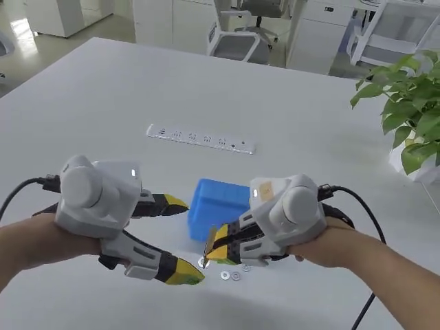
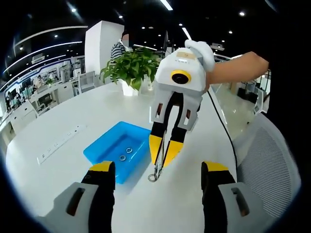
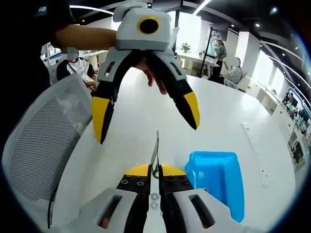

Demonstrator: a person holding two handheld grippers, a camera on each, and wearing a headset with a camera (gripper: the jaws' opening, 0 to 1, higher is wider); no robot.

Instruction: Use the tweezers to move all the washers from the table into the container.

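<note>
The blue container [image 1: 216,210] sits mid-table between the two grippers; in the left gripper view the container [image 2: 109,145] holds two washers [image 2: 126,153]. My right gripper [image 1: 214,249] is shut on thin metal tweezers [image 2: 159,162]. The tweezers' tips pinch one washer [image 2: 152,177] just beside the container, low over the table. A few loose washers [image 1: 234,275] lie on the table under the right gripper. My left gripper [image 1: 180,239] stands open, left of the container, with nothing between its jaws. From the right gripper [image 3: 151,171] the tweezers [image 3: 154,153] point at the open left gripper [image 3: 146,107].
A white power strip [image 1: 199,139] lies farther back on the white table [image 1: 103,96]. A potted plant [image 1: 409,117] stands at the right edge. A mesh office chair [image 3: 43,145] is near the table's side. People stand in the room beyond.
</note>
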